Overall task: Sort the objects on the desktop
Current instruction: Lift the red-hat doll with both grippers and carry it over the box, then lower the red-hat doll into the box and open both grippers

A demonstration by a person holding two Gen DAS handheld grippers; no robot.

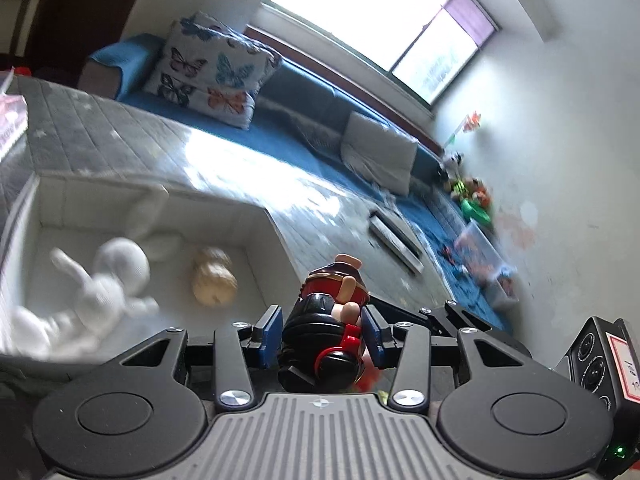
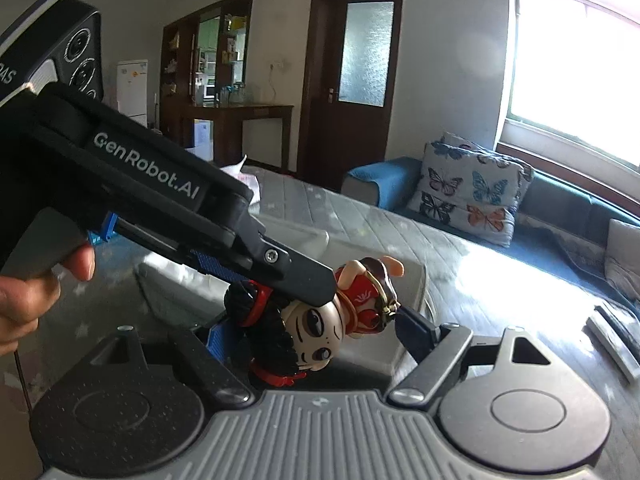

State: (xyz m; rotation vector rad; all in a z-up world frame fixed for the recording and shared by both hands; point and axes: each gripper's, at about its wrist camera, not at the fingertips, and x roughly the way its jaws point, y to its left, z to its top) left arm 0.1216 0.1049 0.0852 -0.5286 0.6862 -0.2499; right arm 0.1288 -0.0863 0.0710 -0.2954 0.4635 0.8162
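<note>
My left gripper is shut on a doll figure with black hair and a red dress, held above the table beside a white storage box. The box holds a white plush rabbit and a tan round toy. In the right wrist view the left gripper crosses from the left, clamping the same doll, whose face looks toward the camera. My right gripper is open, its fingers on either side of the doll and not touching it.
The grey quilted table has a flat remote-like device at its right. A blue sofa with a butterfly cushion stands behind. Toys lie at the sofa's far end. A person's hand holds the left gripper.
</note>
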